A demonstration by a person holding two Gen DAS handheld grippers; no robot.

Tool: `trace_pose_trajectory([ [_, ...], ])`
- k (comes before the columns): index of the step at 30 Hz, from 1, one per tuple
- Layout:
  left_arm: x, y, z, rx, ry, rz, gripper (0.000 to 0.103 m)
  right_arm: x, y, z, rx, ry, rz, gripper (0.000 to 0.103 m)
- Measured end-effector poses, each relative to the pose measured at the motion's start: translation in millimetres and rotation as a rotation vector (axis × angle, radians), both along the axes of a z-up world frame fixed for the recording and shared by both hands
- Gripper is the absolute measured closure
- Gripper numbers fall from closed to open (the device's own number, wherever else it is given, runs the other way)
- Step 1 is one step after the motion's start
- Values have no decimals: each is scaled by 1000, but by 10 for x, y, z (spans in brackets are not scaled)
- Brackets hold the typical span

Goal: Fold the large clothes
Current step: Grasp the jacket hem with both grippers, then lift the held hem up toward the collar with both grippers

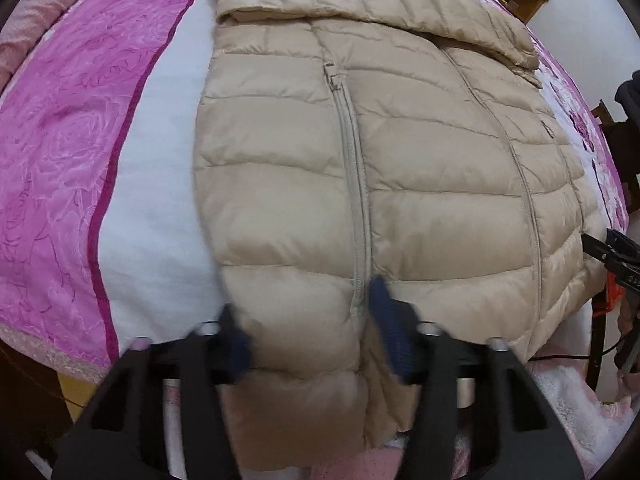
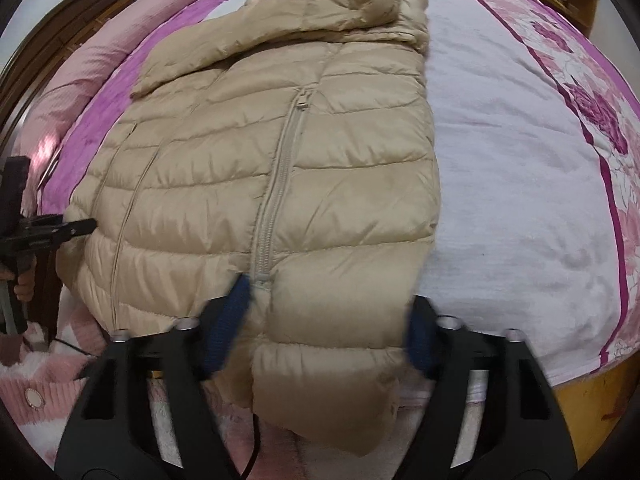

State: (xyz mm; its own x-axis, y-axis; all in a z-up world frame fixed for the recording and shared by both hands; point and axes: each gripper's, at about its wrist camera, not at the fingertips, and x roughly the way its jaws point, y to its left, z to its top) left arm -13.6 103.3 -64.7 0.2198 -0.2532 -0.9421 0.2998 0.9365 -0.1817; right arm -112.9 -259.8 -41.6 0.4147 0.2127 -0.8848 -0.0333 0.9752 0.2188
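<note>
— Straddling the hem, are you?

— Yes. My left gripper point(image 1: 310, 332) has its jaws wide around the bottom edge of the puffer jacket point(image 1: 380, 168), pads not yet closed on it. My right gripper point(image 2: 330, 320) is the same, spread over the hem beside the zipper point(image 2: 276, 184).

— And the jacket?

— Lying flat on the bedspread point(image 2: 520, 184), sleeves tucked in. I judge the bottom-to-collar fold comes next: pinch both corners together, lift evenly.

pink floral bedspread point(image 1: 60, 152), pink fuzzy blanket point(image 2: 36, 380), wooden headboard point(image 2: 60, 32)
</note>
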Motion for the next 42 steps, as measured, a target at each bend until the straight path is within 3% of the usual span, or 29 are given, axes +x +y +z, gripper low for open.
trace_pose_trajectory([
  [1,-6,2,18,-27,12,-4,76,-9,0,17,-5,-4,1,61],
  [2,-20,-8,52,-40,14,-13,79,-12,-5,37,0,-5,6,68],
  [5,-69,-23,170,-27,-2,-48,86,-54,-19,147,7,-20,18,82],
  [7,-99,23,264,-51,16,-48,87,-98,-5,267,-14,-34,39,84],
  [24,-618,290,1243,-80,14,-94,88,-590,151,1260,-58,-153,173,88],
  [30,-383,221,1460,-96,-65,-105,88,-449,108,1380,-58,-223,137,88],
  [42,364,-4,1854,-95,-256,-94,88,257,-75,1691,-67,-366,43,89],
])
